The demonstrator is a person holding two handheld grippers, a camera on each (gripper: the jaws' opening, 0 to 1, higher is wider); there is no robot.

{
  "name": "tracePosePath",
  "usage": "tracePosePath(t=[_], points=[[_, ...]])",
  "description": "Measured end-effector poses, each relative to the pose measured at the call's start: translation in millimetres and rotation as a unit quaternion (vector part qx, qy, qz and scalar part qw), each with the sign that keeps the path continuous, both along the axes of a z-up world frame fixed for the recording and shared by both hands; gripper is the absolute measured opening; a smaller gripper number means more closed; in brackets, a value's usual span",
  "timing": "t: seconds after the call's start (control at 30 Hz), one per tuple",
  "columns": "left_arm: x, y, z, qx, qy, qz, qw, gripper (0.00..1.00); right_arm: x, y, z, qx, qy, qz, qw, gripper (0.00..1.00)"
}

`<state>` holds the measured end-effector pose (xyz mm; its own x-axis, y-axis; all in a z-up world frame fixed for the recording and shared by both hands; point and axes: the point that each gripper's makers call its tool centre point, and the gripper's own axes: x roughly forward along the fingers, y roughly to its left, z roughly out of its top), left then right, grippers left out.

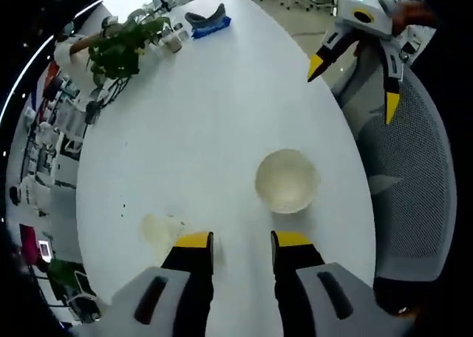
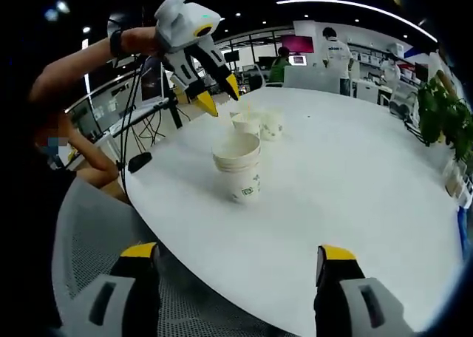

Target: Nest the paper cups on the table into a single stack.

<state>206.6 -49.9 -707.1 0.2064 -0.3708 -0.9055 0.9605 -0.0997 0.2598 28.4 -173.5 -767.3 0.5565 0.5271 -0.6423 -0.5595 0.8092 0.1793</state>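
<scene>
The stack of cups (image 2: 238, 167) stands on the white worktop (image 2: 355, 196), with two more cups (image 2: 260, 123) just behind. Both tongs, left (image 1: 242, 242) and right (image 2: 235, 256), are wide and empty. A clumsy bump could tip the tall stack.

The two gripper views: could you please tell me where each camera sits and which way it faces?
Left gripper view: rides above the white table, looking steeply down into the cup stack; own left gripper open below, right gripper at upper right.
Right gripper view: sits off the table's edge over a mesh chair, looking across; own right gripper open.
Shared: the table, the cup stack, the left gripper.
</scene>
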Motion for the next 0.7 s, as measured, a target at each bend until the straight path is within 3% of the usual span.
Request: tracePosePath(t=[0.13,0.33,0.5,0.67,0.7], points=[[31.7,23.5,6.8,-0.029,-0.038,0.04,0.998,0.36,-0.3,0.3,0.6,-0.002,0.0,-0.001,1.0,0.89],[48.3,41.3,8.3,-0.06,-0.027,0.089,0.9939,0.4,-0.9,1.0,0.7,-0.003,0.0,0.001,1.0,0.89],[56.7,40.5,7.8,-0.119,0.003,0.14,0.983,0.4,-1.0,0.9,-0.2,-0.003,0.002,0.001,1.0,0.89],[56.5,38.0,2.1,-0.113,0.002,0.139,0.9839,0.4,-0.3,0.0,-1.0,-0.002,0.003,-0.004,1.0,0.89],[58.7,37.3,-6.1,-0.105,0.003,0.137,0.9851,0.4,-0.4,0.1,-0.9,-0.002,0.003,-0.004,1.0,0.89]])
